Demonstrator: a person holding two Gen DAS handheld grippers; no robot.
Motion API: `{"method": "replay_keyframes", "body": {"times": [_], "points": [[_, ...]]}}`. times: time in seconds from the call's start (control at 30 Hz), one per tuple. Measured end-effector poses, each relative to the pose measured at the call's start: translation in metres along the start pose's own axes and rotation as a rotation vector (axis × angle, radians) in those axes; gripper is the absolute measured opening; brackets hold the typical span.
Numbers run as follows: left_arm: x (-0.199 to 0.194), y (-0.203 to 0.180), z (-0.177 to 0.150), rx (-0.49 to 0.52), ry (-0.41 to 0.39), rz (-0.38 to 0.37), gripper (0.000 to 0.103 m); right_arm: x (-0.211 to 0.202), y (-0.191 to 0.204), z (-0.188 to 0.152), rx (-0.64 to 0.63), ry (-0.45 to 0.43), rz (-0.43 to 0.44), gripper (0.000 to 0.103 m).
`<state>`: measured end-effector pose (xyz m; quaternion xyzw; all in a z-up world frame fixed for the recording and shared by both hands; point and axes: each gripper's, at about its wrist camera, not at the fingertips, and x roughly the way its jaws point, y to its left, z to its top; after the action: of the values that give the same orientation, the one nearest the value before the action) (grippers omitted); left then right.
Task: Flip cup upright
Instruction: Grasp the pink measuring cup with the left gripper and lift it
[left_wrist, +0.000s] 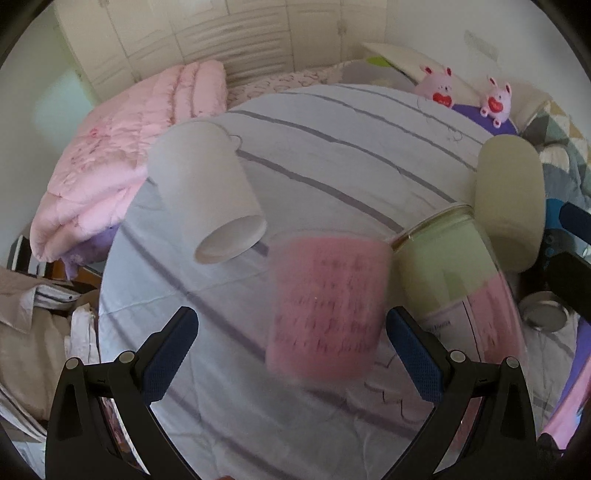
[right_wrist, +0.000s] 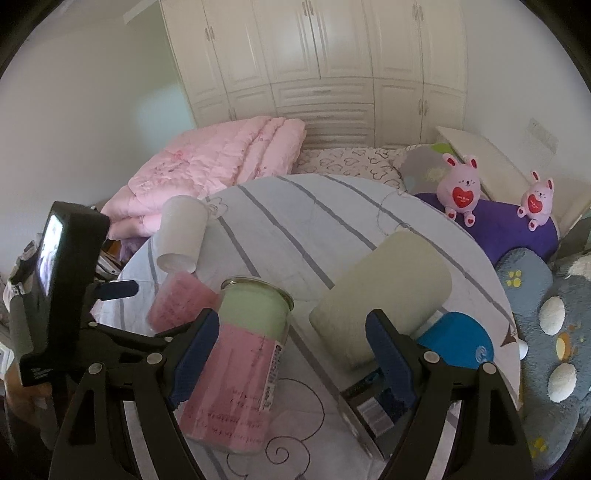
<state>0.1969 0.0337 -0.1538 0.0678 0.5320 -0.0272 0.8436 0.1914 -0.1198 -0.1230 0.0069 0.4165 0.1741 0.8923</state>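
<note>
A pink cup (left_wrist: 327, 306) with dark writing stands upside down on the striped tablecloth (left_wrist: 332, 147), blurred, just ahead of my open left gripper (left_wrist: 291, 339) and between the lines of its fingers. It also shows in the right wrist view (right_wrist: 181, 301). My right gripper (right_wrist: 291, 350) is open and empty above the table, with a glass jar (right_wrist: 243, 354) holding green and pink paper near its left finger. The left gripper (right_wrist: 114, 290) shows at the left of the right wrist view.
A white paper cup (left_wrist: 210, 192) lies tilted at the far left. A pale cream cup (right_wrist: 380, 295) lies on its side at the right, next to a blue object (right_wrist: 458, 338). A metal lid (left_wrist: 545, 310) sits at the right edge. Pink quilt and plush rabbits lie beyond the table.
</note>
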Motion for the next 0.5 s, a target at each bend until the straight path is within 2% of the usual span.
{"method": "replay_keyframes", "body": {"times": [0.07, 0.23, 0.3, 0.37, 0.43, 0.5], "points": [[0.004, 0.0, 0.003, -0.005, 0.012, -0.034, 0.103, 0.003, -0.001, 0.0, 0.001, 0.005, 0.001, 0.083], [0.007, 0.003, 0.006, -0.02, 0.015, -0.058, 0.102, 0.006, -0.003, 0.001, 0.003, 0.014, 0.005, 0.083], [0.009, 0.007, 0.005, -0.04, 0.017, -0.078, 0.093, 0.007, -0.002, 0.001, 0.004, 0.014, 0.005, 0.083], [0.012, 0.009, 0.005, -0.054, 0.033, -0.086, 0.069, 0.007, -0.003, 0.001, 0.005, 0.015, 0.007, 0.083], [0.016, 0.01, 0.005, -0.071, 0.051, -0.096, 0.064, 0.007, -0.002, 0.0, 0.005, 0.018, 0.008, 0.083], [0.014, 0.013, 0.002, -0.083, 0.047, -0.102, 0.064, 0.008, -0.002, 0.0, 0.005, 0.024, 0.01, 0.083]]}}
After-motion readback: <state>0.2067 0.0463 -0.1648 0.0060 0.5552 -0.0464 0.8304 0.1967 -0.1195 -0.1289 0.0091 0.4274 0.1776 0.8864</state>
